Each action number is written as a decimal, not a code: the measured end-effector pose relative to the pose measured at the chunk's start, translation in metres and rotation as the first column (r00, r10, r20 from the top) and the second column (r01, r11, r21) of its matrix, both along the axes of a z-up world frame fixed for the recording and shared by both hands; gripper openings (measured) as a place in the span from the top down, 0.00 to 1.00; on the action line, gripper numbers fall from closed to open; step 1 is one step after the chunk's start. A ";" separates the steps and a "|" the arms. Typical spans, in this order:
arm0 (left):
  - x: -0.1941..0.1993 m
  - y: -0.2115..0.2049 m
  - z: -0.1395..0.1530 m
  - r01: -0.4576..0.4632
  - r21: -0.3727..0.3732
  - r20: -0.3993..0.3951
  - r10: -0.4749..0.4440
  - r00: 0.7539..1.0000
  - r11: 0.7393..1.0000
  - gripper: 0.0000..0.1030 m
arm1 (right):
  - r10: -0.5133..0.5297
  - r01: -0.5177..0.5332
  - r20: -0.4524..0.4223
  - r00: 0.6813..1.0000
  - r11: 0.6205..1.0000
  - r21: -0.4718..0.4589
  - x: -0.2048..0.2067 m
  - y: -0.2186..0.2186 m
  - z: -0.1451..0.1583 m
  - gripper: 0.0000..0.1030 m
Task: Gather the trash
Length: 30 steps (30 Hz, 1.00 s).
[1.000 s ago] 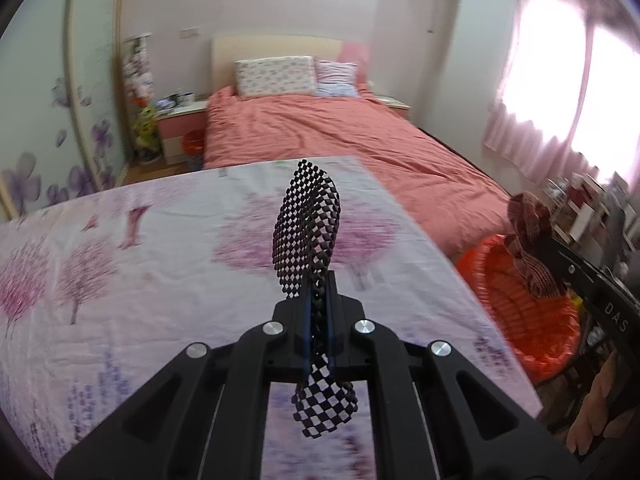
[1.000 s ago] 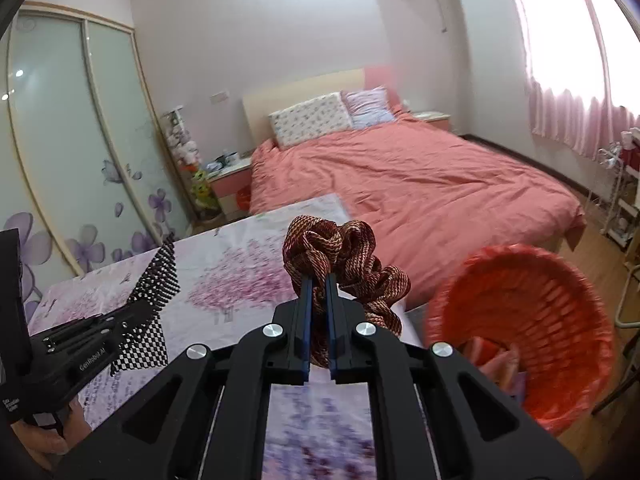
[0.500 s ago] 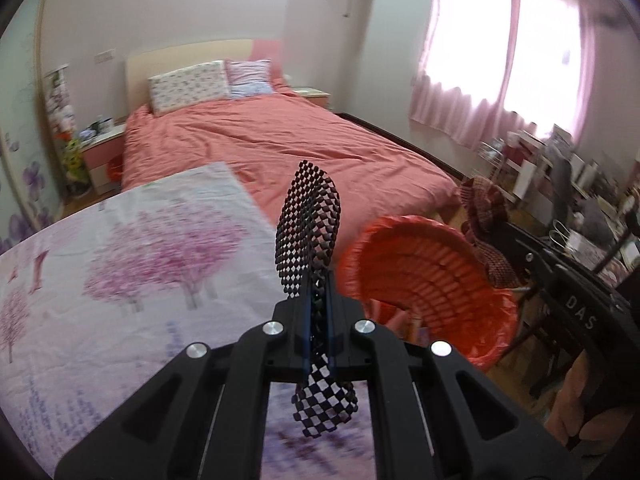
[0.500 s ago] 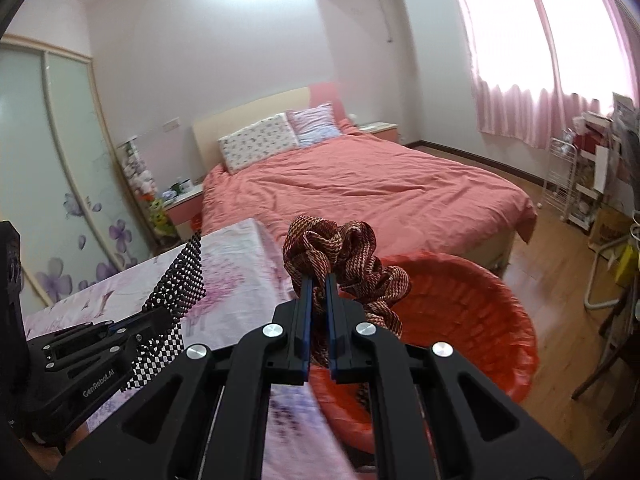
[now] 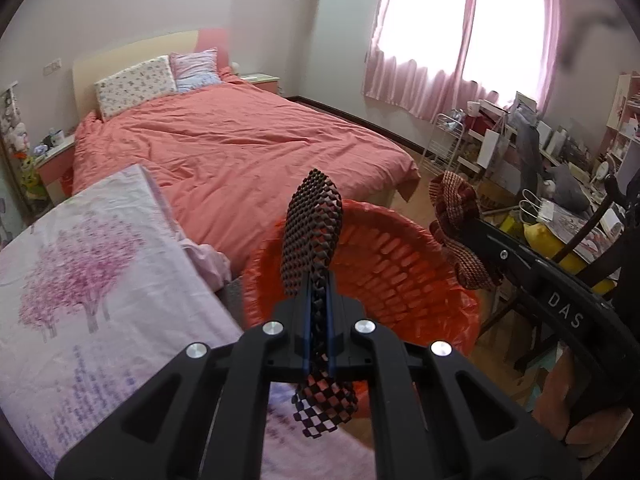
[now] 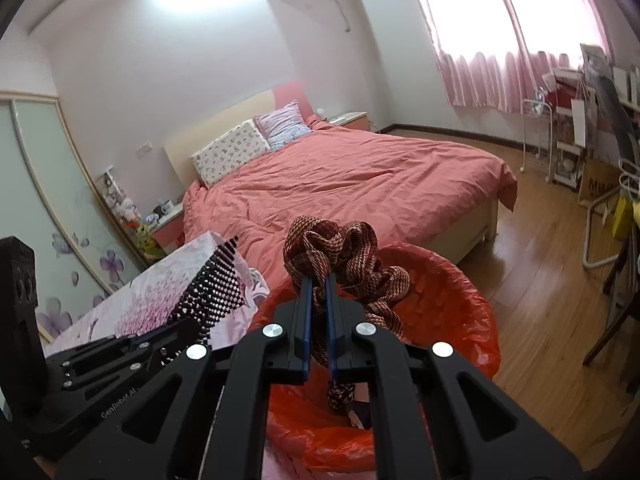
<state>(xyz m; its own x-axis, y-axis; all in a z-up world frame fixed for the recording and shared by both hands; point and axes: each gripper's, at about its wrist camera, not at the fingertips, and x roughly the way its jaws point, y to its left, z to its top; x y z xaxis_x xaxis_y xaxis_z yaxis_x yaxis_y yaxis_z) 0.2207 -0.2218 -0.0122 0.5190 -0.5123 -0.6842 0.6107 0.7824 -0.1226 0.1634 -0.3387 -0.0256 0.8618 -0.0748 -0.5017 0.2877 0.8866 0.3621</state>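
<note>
Claws both loaded over here! The left claw [image 5: 318,300] is clamped tight on a black checkered mesh strip [image 5: 312,236], jaws pinched right together, one end of the strip standing up above the fingers and the other end dangling below them. The right claw [image 6: 318,304] is just as firmly closed on a bunched brown woven cloth [image 6: 332,252], which bulges out above its blue-edged fingers and trails a tail down between them.

Both pieces of trash hang over the orange basket [image 6: 460,280], lined with an orange plastic bag. From the right wrist view the brown cloth sits above the basket's open mouth, its loose tail reaching down inside. From the left wrist view the mesh strip stands in front of the basket's [image 5: 400,264] near rim, with the right claw [image 5: 460,232] coming in from the right side, cloth [image 5: 456,212] at the far rim.

To the left of the basket is the tabletop [image 5: 88,280] under a pale cloth printed with pink trees, its corner right beside the rim. The left claw [image 6: 192,320] shows in the right wrist view too, above that cloth, mesh [image 6: 212,292] sticking up. Behind it all, a bed [image 6: 360,176] with a salmon cover and two pillows [image 6: 256,136], and pink curtains [image 5: 424,80] at a bright window.
</note>
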 end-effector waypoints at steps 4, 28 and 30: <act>0.006 -0.016 -0.011 0.002 0.014 -0.020 -0.002 1.000 1.000 0.89 | -0.010 0.010 -0.006 1.000 0.999 0.039 0.005 -0.013 -0.009 0.92; -0.034 0.108 0.029 -0.261 0.060 0.147 0.250 0.957 0.964 0.33 | -0.073 0.084 0.062 0.995 0.977 -0.194 -0.062 0.040 0.037 0.02; -0.050 0.125 0.036 -0.297 0.050 0.179 0.284 0.942 0.954 0.22 | -0.096 0.112 0.077 0.992 0.964 -0.242 -0.077 0.055 0.040 0.02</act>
<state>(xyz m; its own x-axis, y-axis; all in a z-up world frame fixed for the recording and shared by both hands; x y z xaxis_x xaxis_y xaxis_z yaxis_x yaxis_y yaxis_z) 0.1703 -0.0971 0.0238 0.7481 -0.2727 -0.6050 0.3620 0.9318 0.0277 0.0864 -0.2841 0.0149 0.8724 -0.2792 -0.4013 0.3662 0.9170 0.1582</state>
